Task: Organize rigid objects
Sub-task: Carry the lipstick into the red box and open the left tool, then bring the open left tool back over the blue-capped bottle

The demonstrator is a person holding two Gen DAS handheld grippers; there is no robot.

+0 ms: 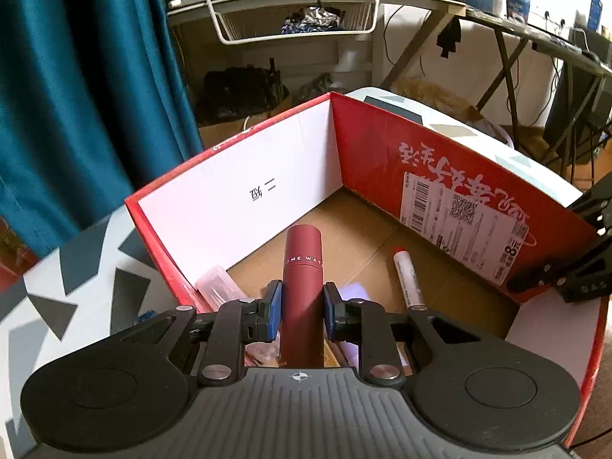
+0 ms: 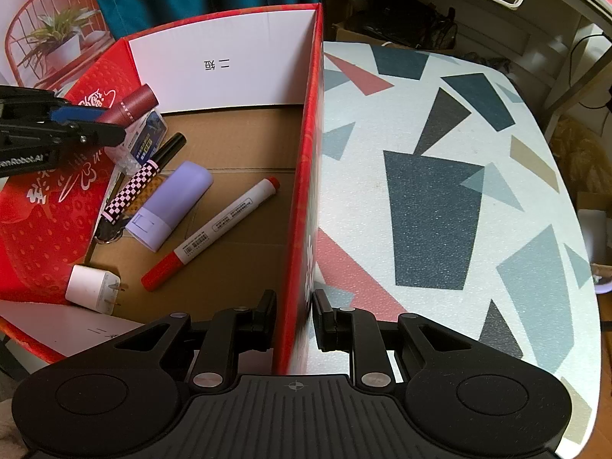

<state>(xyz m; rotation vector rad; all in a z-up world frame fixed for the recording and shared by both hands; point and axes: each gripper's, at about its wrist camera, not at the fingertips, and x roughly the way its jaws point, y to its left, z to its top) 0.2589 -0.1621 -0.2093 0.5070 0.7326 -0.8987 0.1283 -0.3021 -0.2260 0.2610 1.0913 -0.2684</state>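
My left gripper (image 1: 302, 308) is shut on a dark red tube (image 1: 303, 267) and holds it over the open red cardboard box (image 1: 432, 164). The tube (image 2: 130, 109) and the left gripper (image 2: 76, 122) also show at the box's left wall in the right wrist view. My right gripper (image 2: 294, 319) is shut on the box's right wall (image 2: 306, 176), one finger inside and one outside. In the box lie a red-capped white marker (image 2: 214, 229), a lilac tube (image 2: 172, 202), a checkered pen (image 2: 141, 179), a white charger plug (image 2: 93, 287) and a blue-labelled packet (image 2: 147, 139).
The box stands on a table with a geometric patterned cloth (image 2: 440, 199). A teal curtain (image 1: 76, 76) hangs at the left. A cluttered desk with a white wire basket (image 1: 294, 15) stands behind. The right gripper's body (image 1: 573, 267) shows at the box's right edge.
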